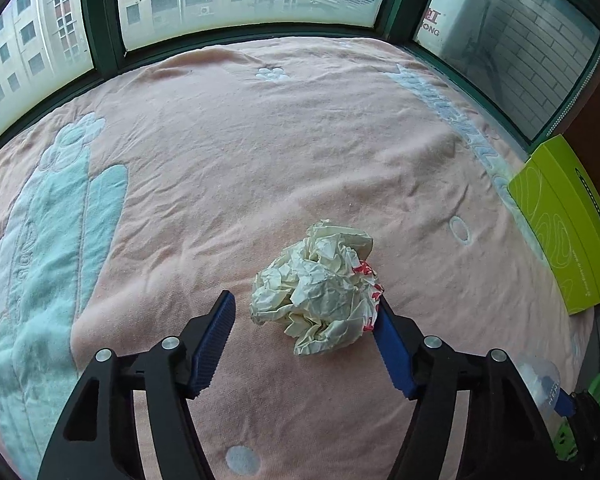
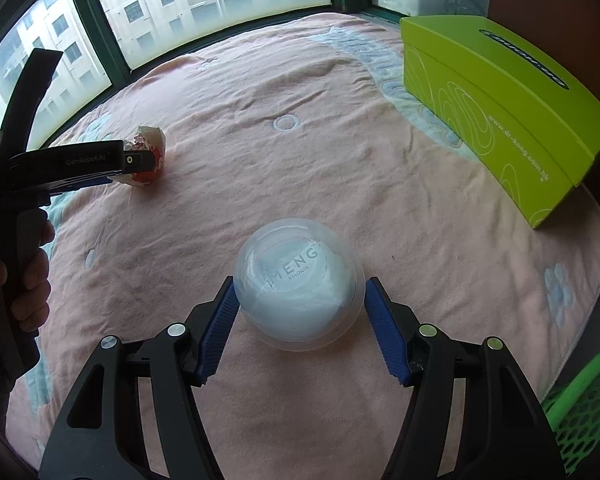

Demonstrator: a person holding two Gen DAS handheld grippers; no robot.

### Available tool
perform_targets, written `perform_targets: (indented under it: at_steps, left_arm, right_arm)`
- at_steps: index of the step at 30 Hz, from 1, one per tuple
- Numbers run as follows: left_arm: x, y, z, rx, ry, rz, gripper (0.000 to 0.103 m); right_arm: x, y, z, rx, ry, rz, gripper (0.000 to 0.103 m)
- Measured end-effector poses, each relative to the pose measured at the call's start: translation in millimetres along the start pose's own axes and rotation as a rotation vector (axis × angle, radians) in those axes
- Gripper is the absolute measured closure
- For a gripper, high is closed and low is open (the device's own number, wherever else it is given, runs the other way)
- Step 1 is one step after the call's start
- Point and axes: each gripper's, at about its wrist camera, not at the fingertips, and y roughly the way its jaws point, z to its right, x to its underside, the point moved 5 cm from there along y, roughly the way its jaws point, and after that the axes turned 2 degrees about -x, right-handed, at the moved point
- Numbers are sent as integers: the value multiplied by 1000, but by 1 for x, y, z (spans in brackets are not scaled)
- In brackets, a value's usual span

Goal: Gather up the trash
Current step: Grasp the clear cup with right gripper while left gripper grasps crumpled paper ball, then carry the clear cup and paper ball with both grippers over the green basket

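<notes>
Two grippers: the left gripper [image 1: 306, 300] open around crumpled paper [image 1: 316, 286], one pad touching at 3 o'clock; right gripper [image 2: 300, 292] grips a clear cup [image 2: 298, 292], its contents unclear

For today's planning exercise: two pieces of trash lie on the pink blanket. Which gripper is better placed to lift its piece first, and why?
Right, probably. The right gripper has both pads against the clear plastic cup. The left gripper touches the crumpled paper with one pad only; a gap remains at the other.
</notes>
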Motion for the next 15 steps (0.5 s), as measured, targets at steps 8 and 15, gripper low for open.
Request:
perform_targets:
  at_steps: [8, 15]
  left_arm:
    - [4, -17, 5, 31, -6, 26, 60]
    - [11, -58, 6, 33, 11, 89, 61]
  right_arm:
    - [4, -34, -4, -23, 10, 62, 39]
    - [13, -66, -9, -22, 2, 118, 39]
